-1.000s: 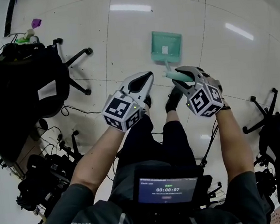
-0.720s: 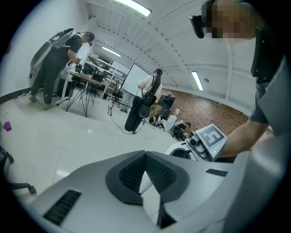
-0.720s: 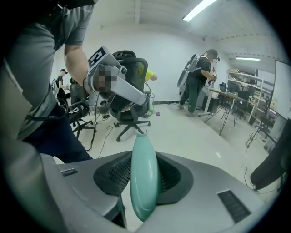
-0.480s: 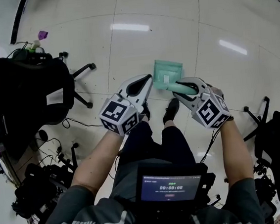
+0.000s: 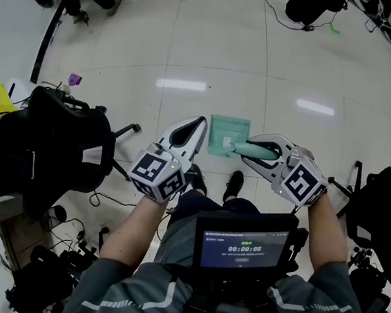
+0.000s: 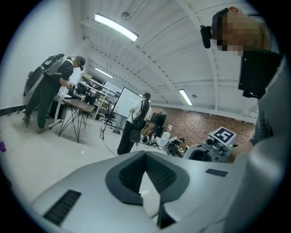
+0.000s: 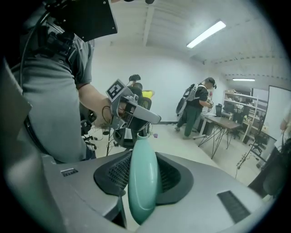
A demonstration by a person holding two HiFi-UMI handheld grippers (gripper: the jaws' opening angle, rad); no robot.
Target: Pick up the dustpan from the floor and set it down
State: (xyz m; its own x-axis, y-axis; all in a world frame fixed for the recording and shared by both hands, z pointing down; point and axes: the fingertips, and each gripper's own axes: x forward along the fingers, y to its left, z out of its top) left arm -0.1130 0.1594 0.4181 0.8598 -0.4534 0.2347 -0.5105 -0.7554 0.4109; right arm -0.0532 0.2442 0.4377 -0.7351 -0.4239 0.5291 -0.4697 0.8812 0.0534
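A mint-green dustpan (image 5: 229,135) hangs in the air above the white tiled floor, pan end away from me. My right gripper (image 5: 250,151) is shut on its rounded green handle (image 7: 142,182), which sticks out toward the camera between the dark pads. To the left of the pan, my left gripper (image 5: 198,124) is at about the same height; its tips meet and it holds nothing. In the left gripper view the pads (image 6: 159,170) close to a point with nothing between them.
A black office chair (image 5: 56,153) with a star base stands on the left, with cables and gear on the floor beside it. Another dark chair (image 5: 389,215) is at the right. People stand by a trestle table (image 6: 75,107) further off.
Both grippers have risen well above the floor, and the dustpan has come up with the right one. The floor and chairs now look further away.
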